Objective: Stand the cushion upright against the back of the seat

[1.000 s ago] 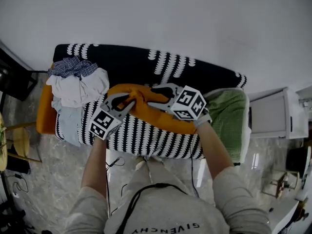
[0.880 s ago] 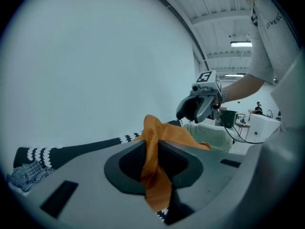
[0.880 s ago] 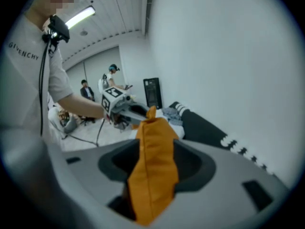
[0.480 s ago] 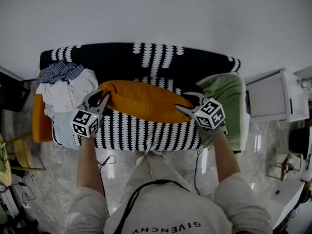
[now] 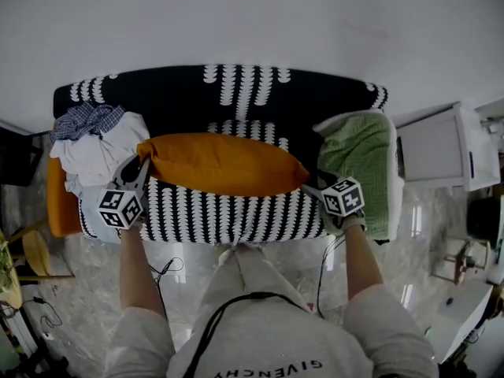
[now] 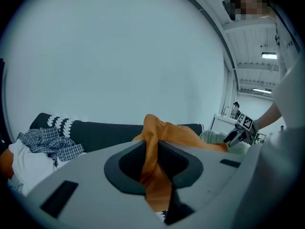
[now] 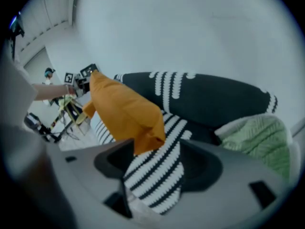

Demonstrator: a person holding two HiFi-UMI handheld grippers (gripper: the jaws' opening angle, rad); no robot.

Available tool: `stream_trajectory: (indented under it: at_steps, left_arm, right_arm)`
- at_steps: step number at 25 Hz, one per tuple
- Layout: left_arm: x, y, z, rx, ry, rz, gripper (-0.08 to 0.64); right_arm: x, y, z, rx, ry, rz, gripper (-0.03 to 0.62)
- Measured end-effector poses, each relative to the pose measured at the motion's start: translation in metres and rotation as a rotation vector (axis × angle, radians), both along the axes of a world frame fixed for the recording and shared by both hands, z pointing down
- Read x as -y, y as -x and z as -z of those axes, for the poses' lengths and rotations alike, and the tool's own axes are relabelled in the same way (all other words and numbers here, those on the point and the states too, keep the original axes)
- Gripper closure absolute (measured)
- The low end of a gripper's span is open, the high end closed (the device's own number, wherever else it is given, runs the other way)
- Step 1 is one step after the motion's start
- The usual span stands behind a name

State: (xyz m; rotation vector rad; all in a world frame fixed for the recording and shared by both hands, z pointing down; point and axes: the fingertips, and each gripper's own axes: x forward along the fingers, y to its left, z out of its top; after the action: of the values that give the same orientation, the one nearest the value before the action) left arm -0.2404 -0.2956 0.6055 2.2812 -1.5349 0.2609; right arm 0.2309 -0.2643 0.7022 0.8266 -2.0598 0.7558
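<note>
The orange cushion (image 5: 220, 164), bunched at the middle of the sofa (image 5: 236, 93) a second ago, now lies stretched along the sofa's back. The left hand-held gripper (image 5: 140, 166) has swung toward the sofa's left end. The right hand-held gripper (image 5: 309, 187) went toward its right end, and its jaws have just been opening off the cushion's corner.

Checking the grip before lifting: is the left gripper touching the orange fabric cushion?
Touching. The left gripper view shows the left gripper with jaws pinched on a corner of the orange fabric cushion.
</note>
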Motion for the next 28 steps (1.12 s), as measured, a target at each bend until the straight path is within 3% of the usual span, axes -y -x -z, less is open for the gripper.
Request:
stream_trajectory:
  at_steps: [5, 9, 13, 16, 20, 28]
  left_arm:
    - [-0.003, 0.014, -0.012, -0.018, 0.017, 0.056, 0.462]
    - [-0.008, 0.022, -0.022, -0.048, 0.029, 0.106, 0.462]
    - [-0.013, 0.027, -0.025, -0.105, 0.028, 0.151, 0.462]
    - [-0.012, 0.036, -0.021, -0.154, 0.013, 0.218, 0.465]
    - [-0.011, 0.033, -0.014, -0.197, 0.014, 0.264, 0.468]
    - [0.02, -0.001, -0.017, -0.278, 0.023, 0.258, 0.471]
  right_arm:
    - [0.01, 0.025, -0.027, 0.112, 0.086, -0.094, 0.307]
    - [0.013, 0.042, -0.036, 0.142, 0.103, -0.07, 0.317]
    - [0.018, 0.06, -0.03, 0.136, 0.054, -0.009, 0.511]
    - [0.03, 0.07, -0.019, 0.15, -0.001, 0.016, 0.557]
    - [0.05, 0.068, 0.003, 0.177, -0.052, 0.032, 0.565]
    - [0.092, 0.029, 0.033, 0.193, -0.096, -0.078, 0.565]
